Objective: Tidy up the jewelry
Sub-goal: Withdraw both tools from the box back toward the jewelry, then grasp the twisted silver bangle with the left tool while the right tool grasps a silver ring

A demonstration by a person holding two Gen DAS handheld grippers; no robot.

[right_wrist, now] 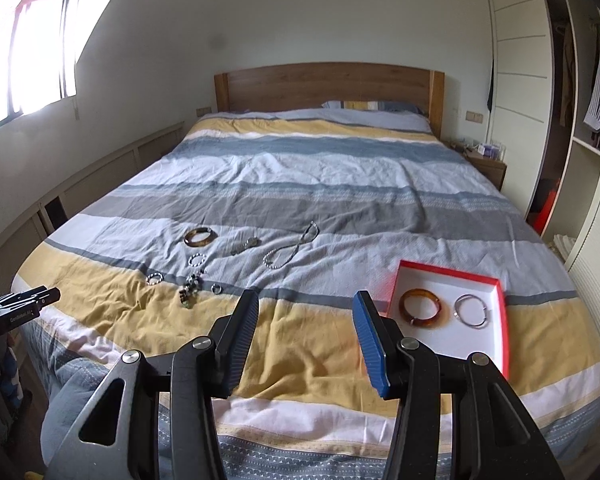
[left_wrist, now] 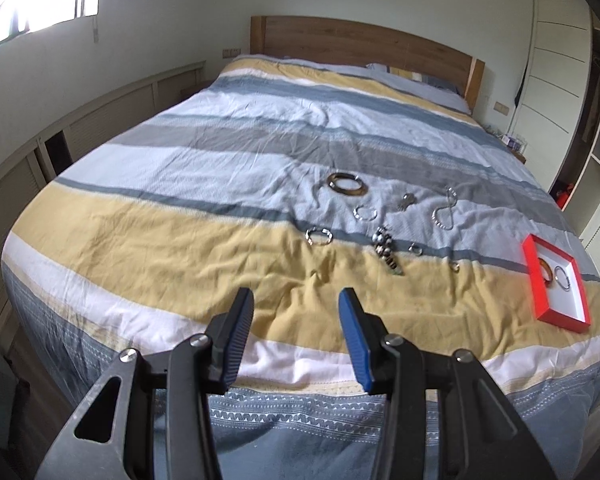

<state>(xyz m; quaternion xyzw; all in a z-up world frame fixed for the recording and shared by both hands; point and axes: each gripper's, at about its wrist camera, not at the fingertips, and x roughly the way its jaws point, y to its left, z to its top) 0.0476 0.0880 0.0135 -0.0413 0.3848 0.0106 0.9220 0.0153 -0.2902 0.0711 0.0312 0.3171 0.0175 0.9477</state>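
Observation:
Jewelry lies loose on the striped bedspread: a brown bangle (left_wrist: 346, 185) (right_wrist: 199, 237), a bead necklace (left_wrist: 445, 209) (right_wrist: 291, 251), small bracelets (left_wrist: 319, 236) (right_wrist: 197, 259), a dark beaded piece (left_wrist: 385, 249) (right_wrist: 189, 284) and small rings (left_wrist: 416, 249) (right_wrist: 217, 289). A red tray (left_wrist: 534, 276) (right_wrist: 444, 340) with a white inside holds an amber bangle (right_wrist: 421, 306) and a silver hoop (right_wrist: 473, 309). My left gripper (left_wrist: 296, 300) hovers open and empty over the yellow stripe, short of the jewelry. My right gripper (right_wrist: 306, 304) is open and empty, just left of the tray.
The bed (right_wrist: 300, 184) has a wooden headboard (right_wrist: 328, 88) at the far end. A low cabinet runs along the left wall under a window. A wardrobe (right_wrist: 572, 120) and a nightstand (right_wrist: 484, 164) stand on the right. The left gripper's tip (right_wrist: 28, 300) shows at the left edge.

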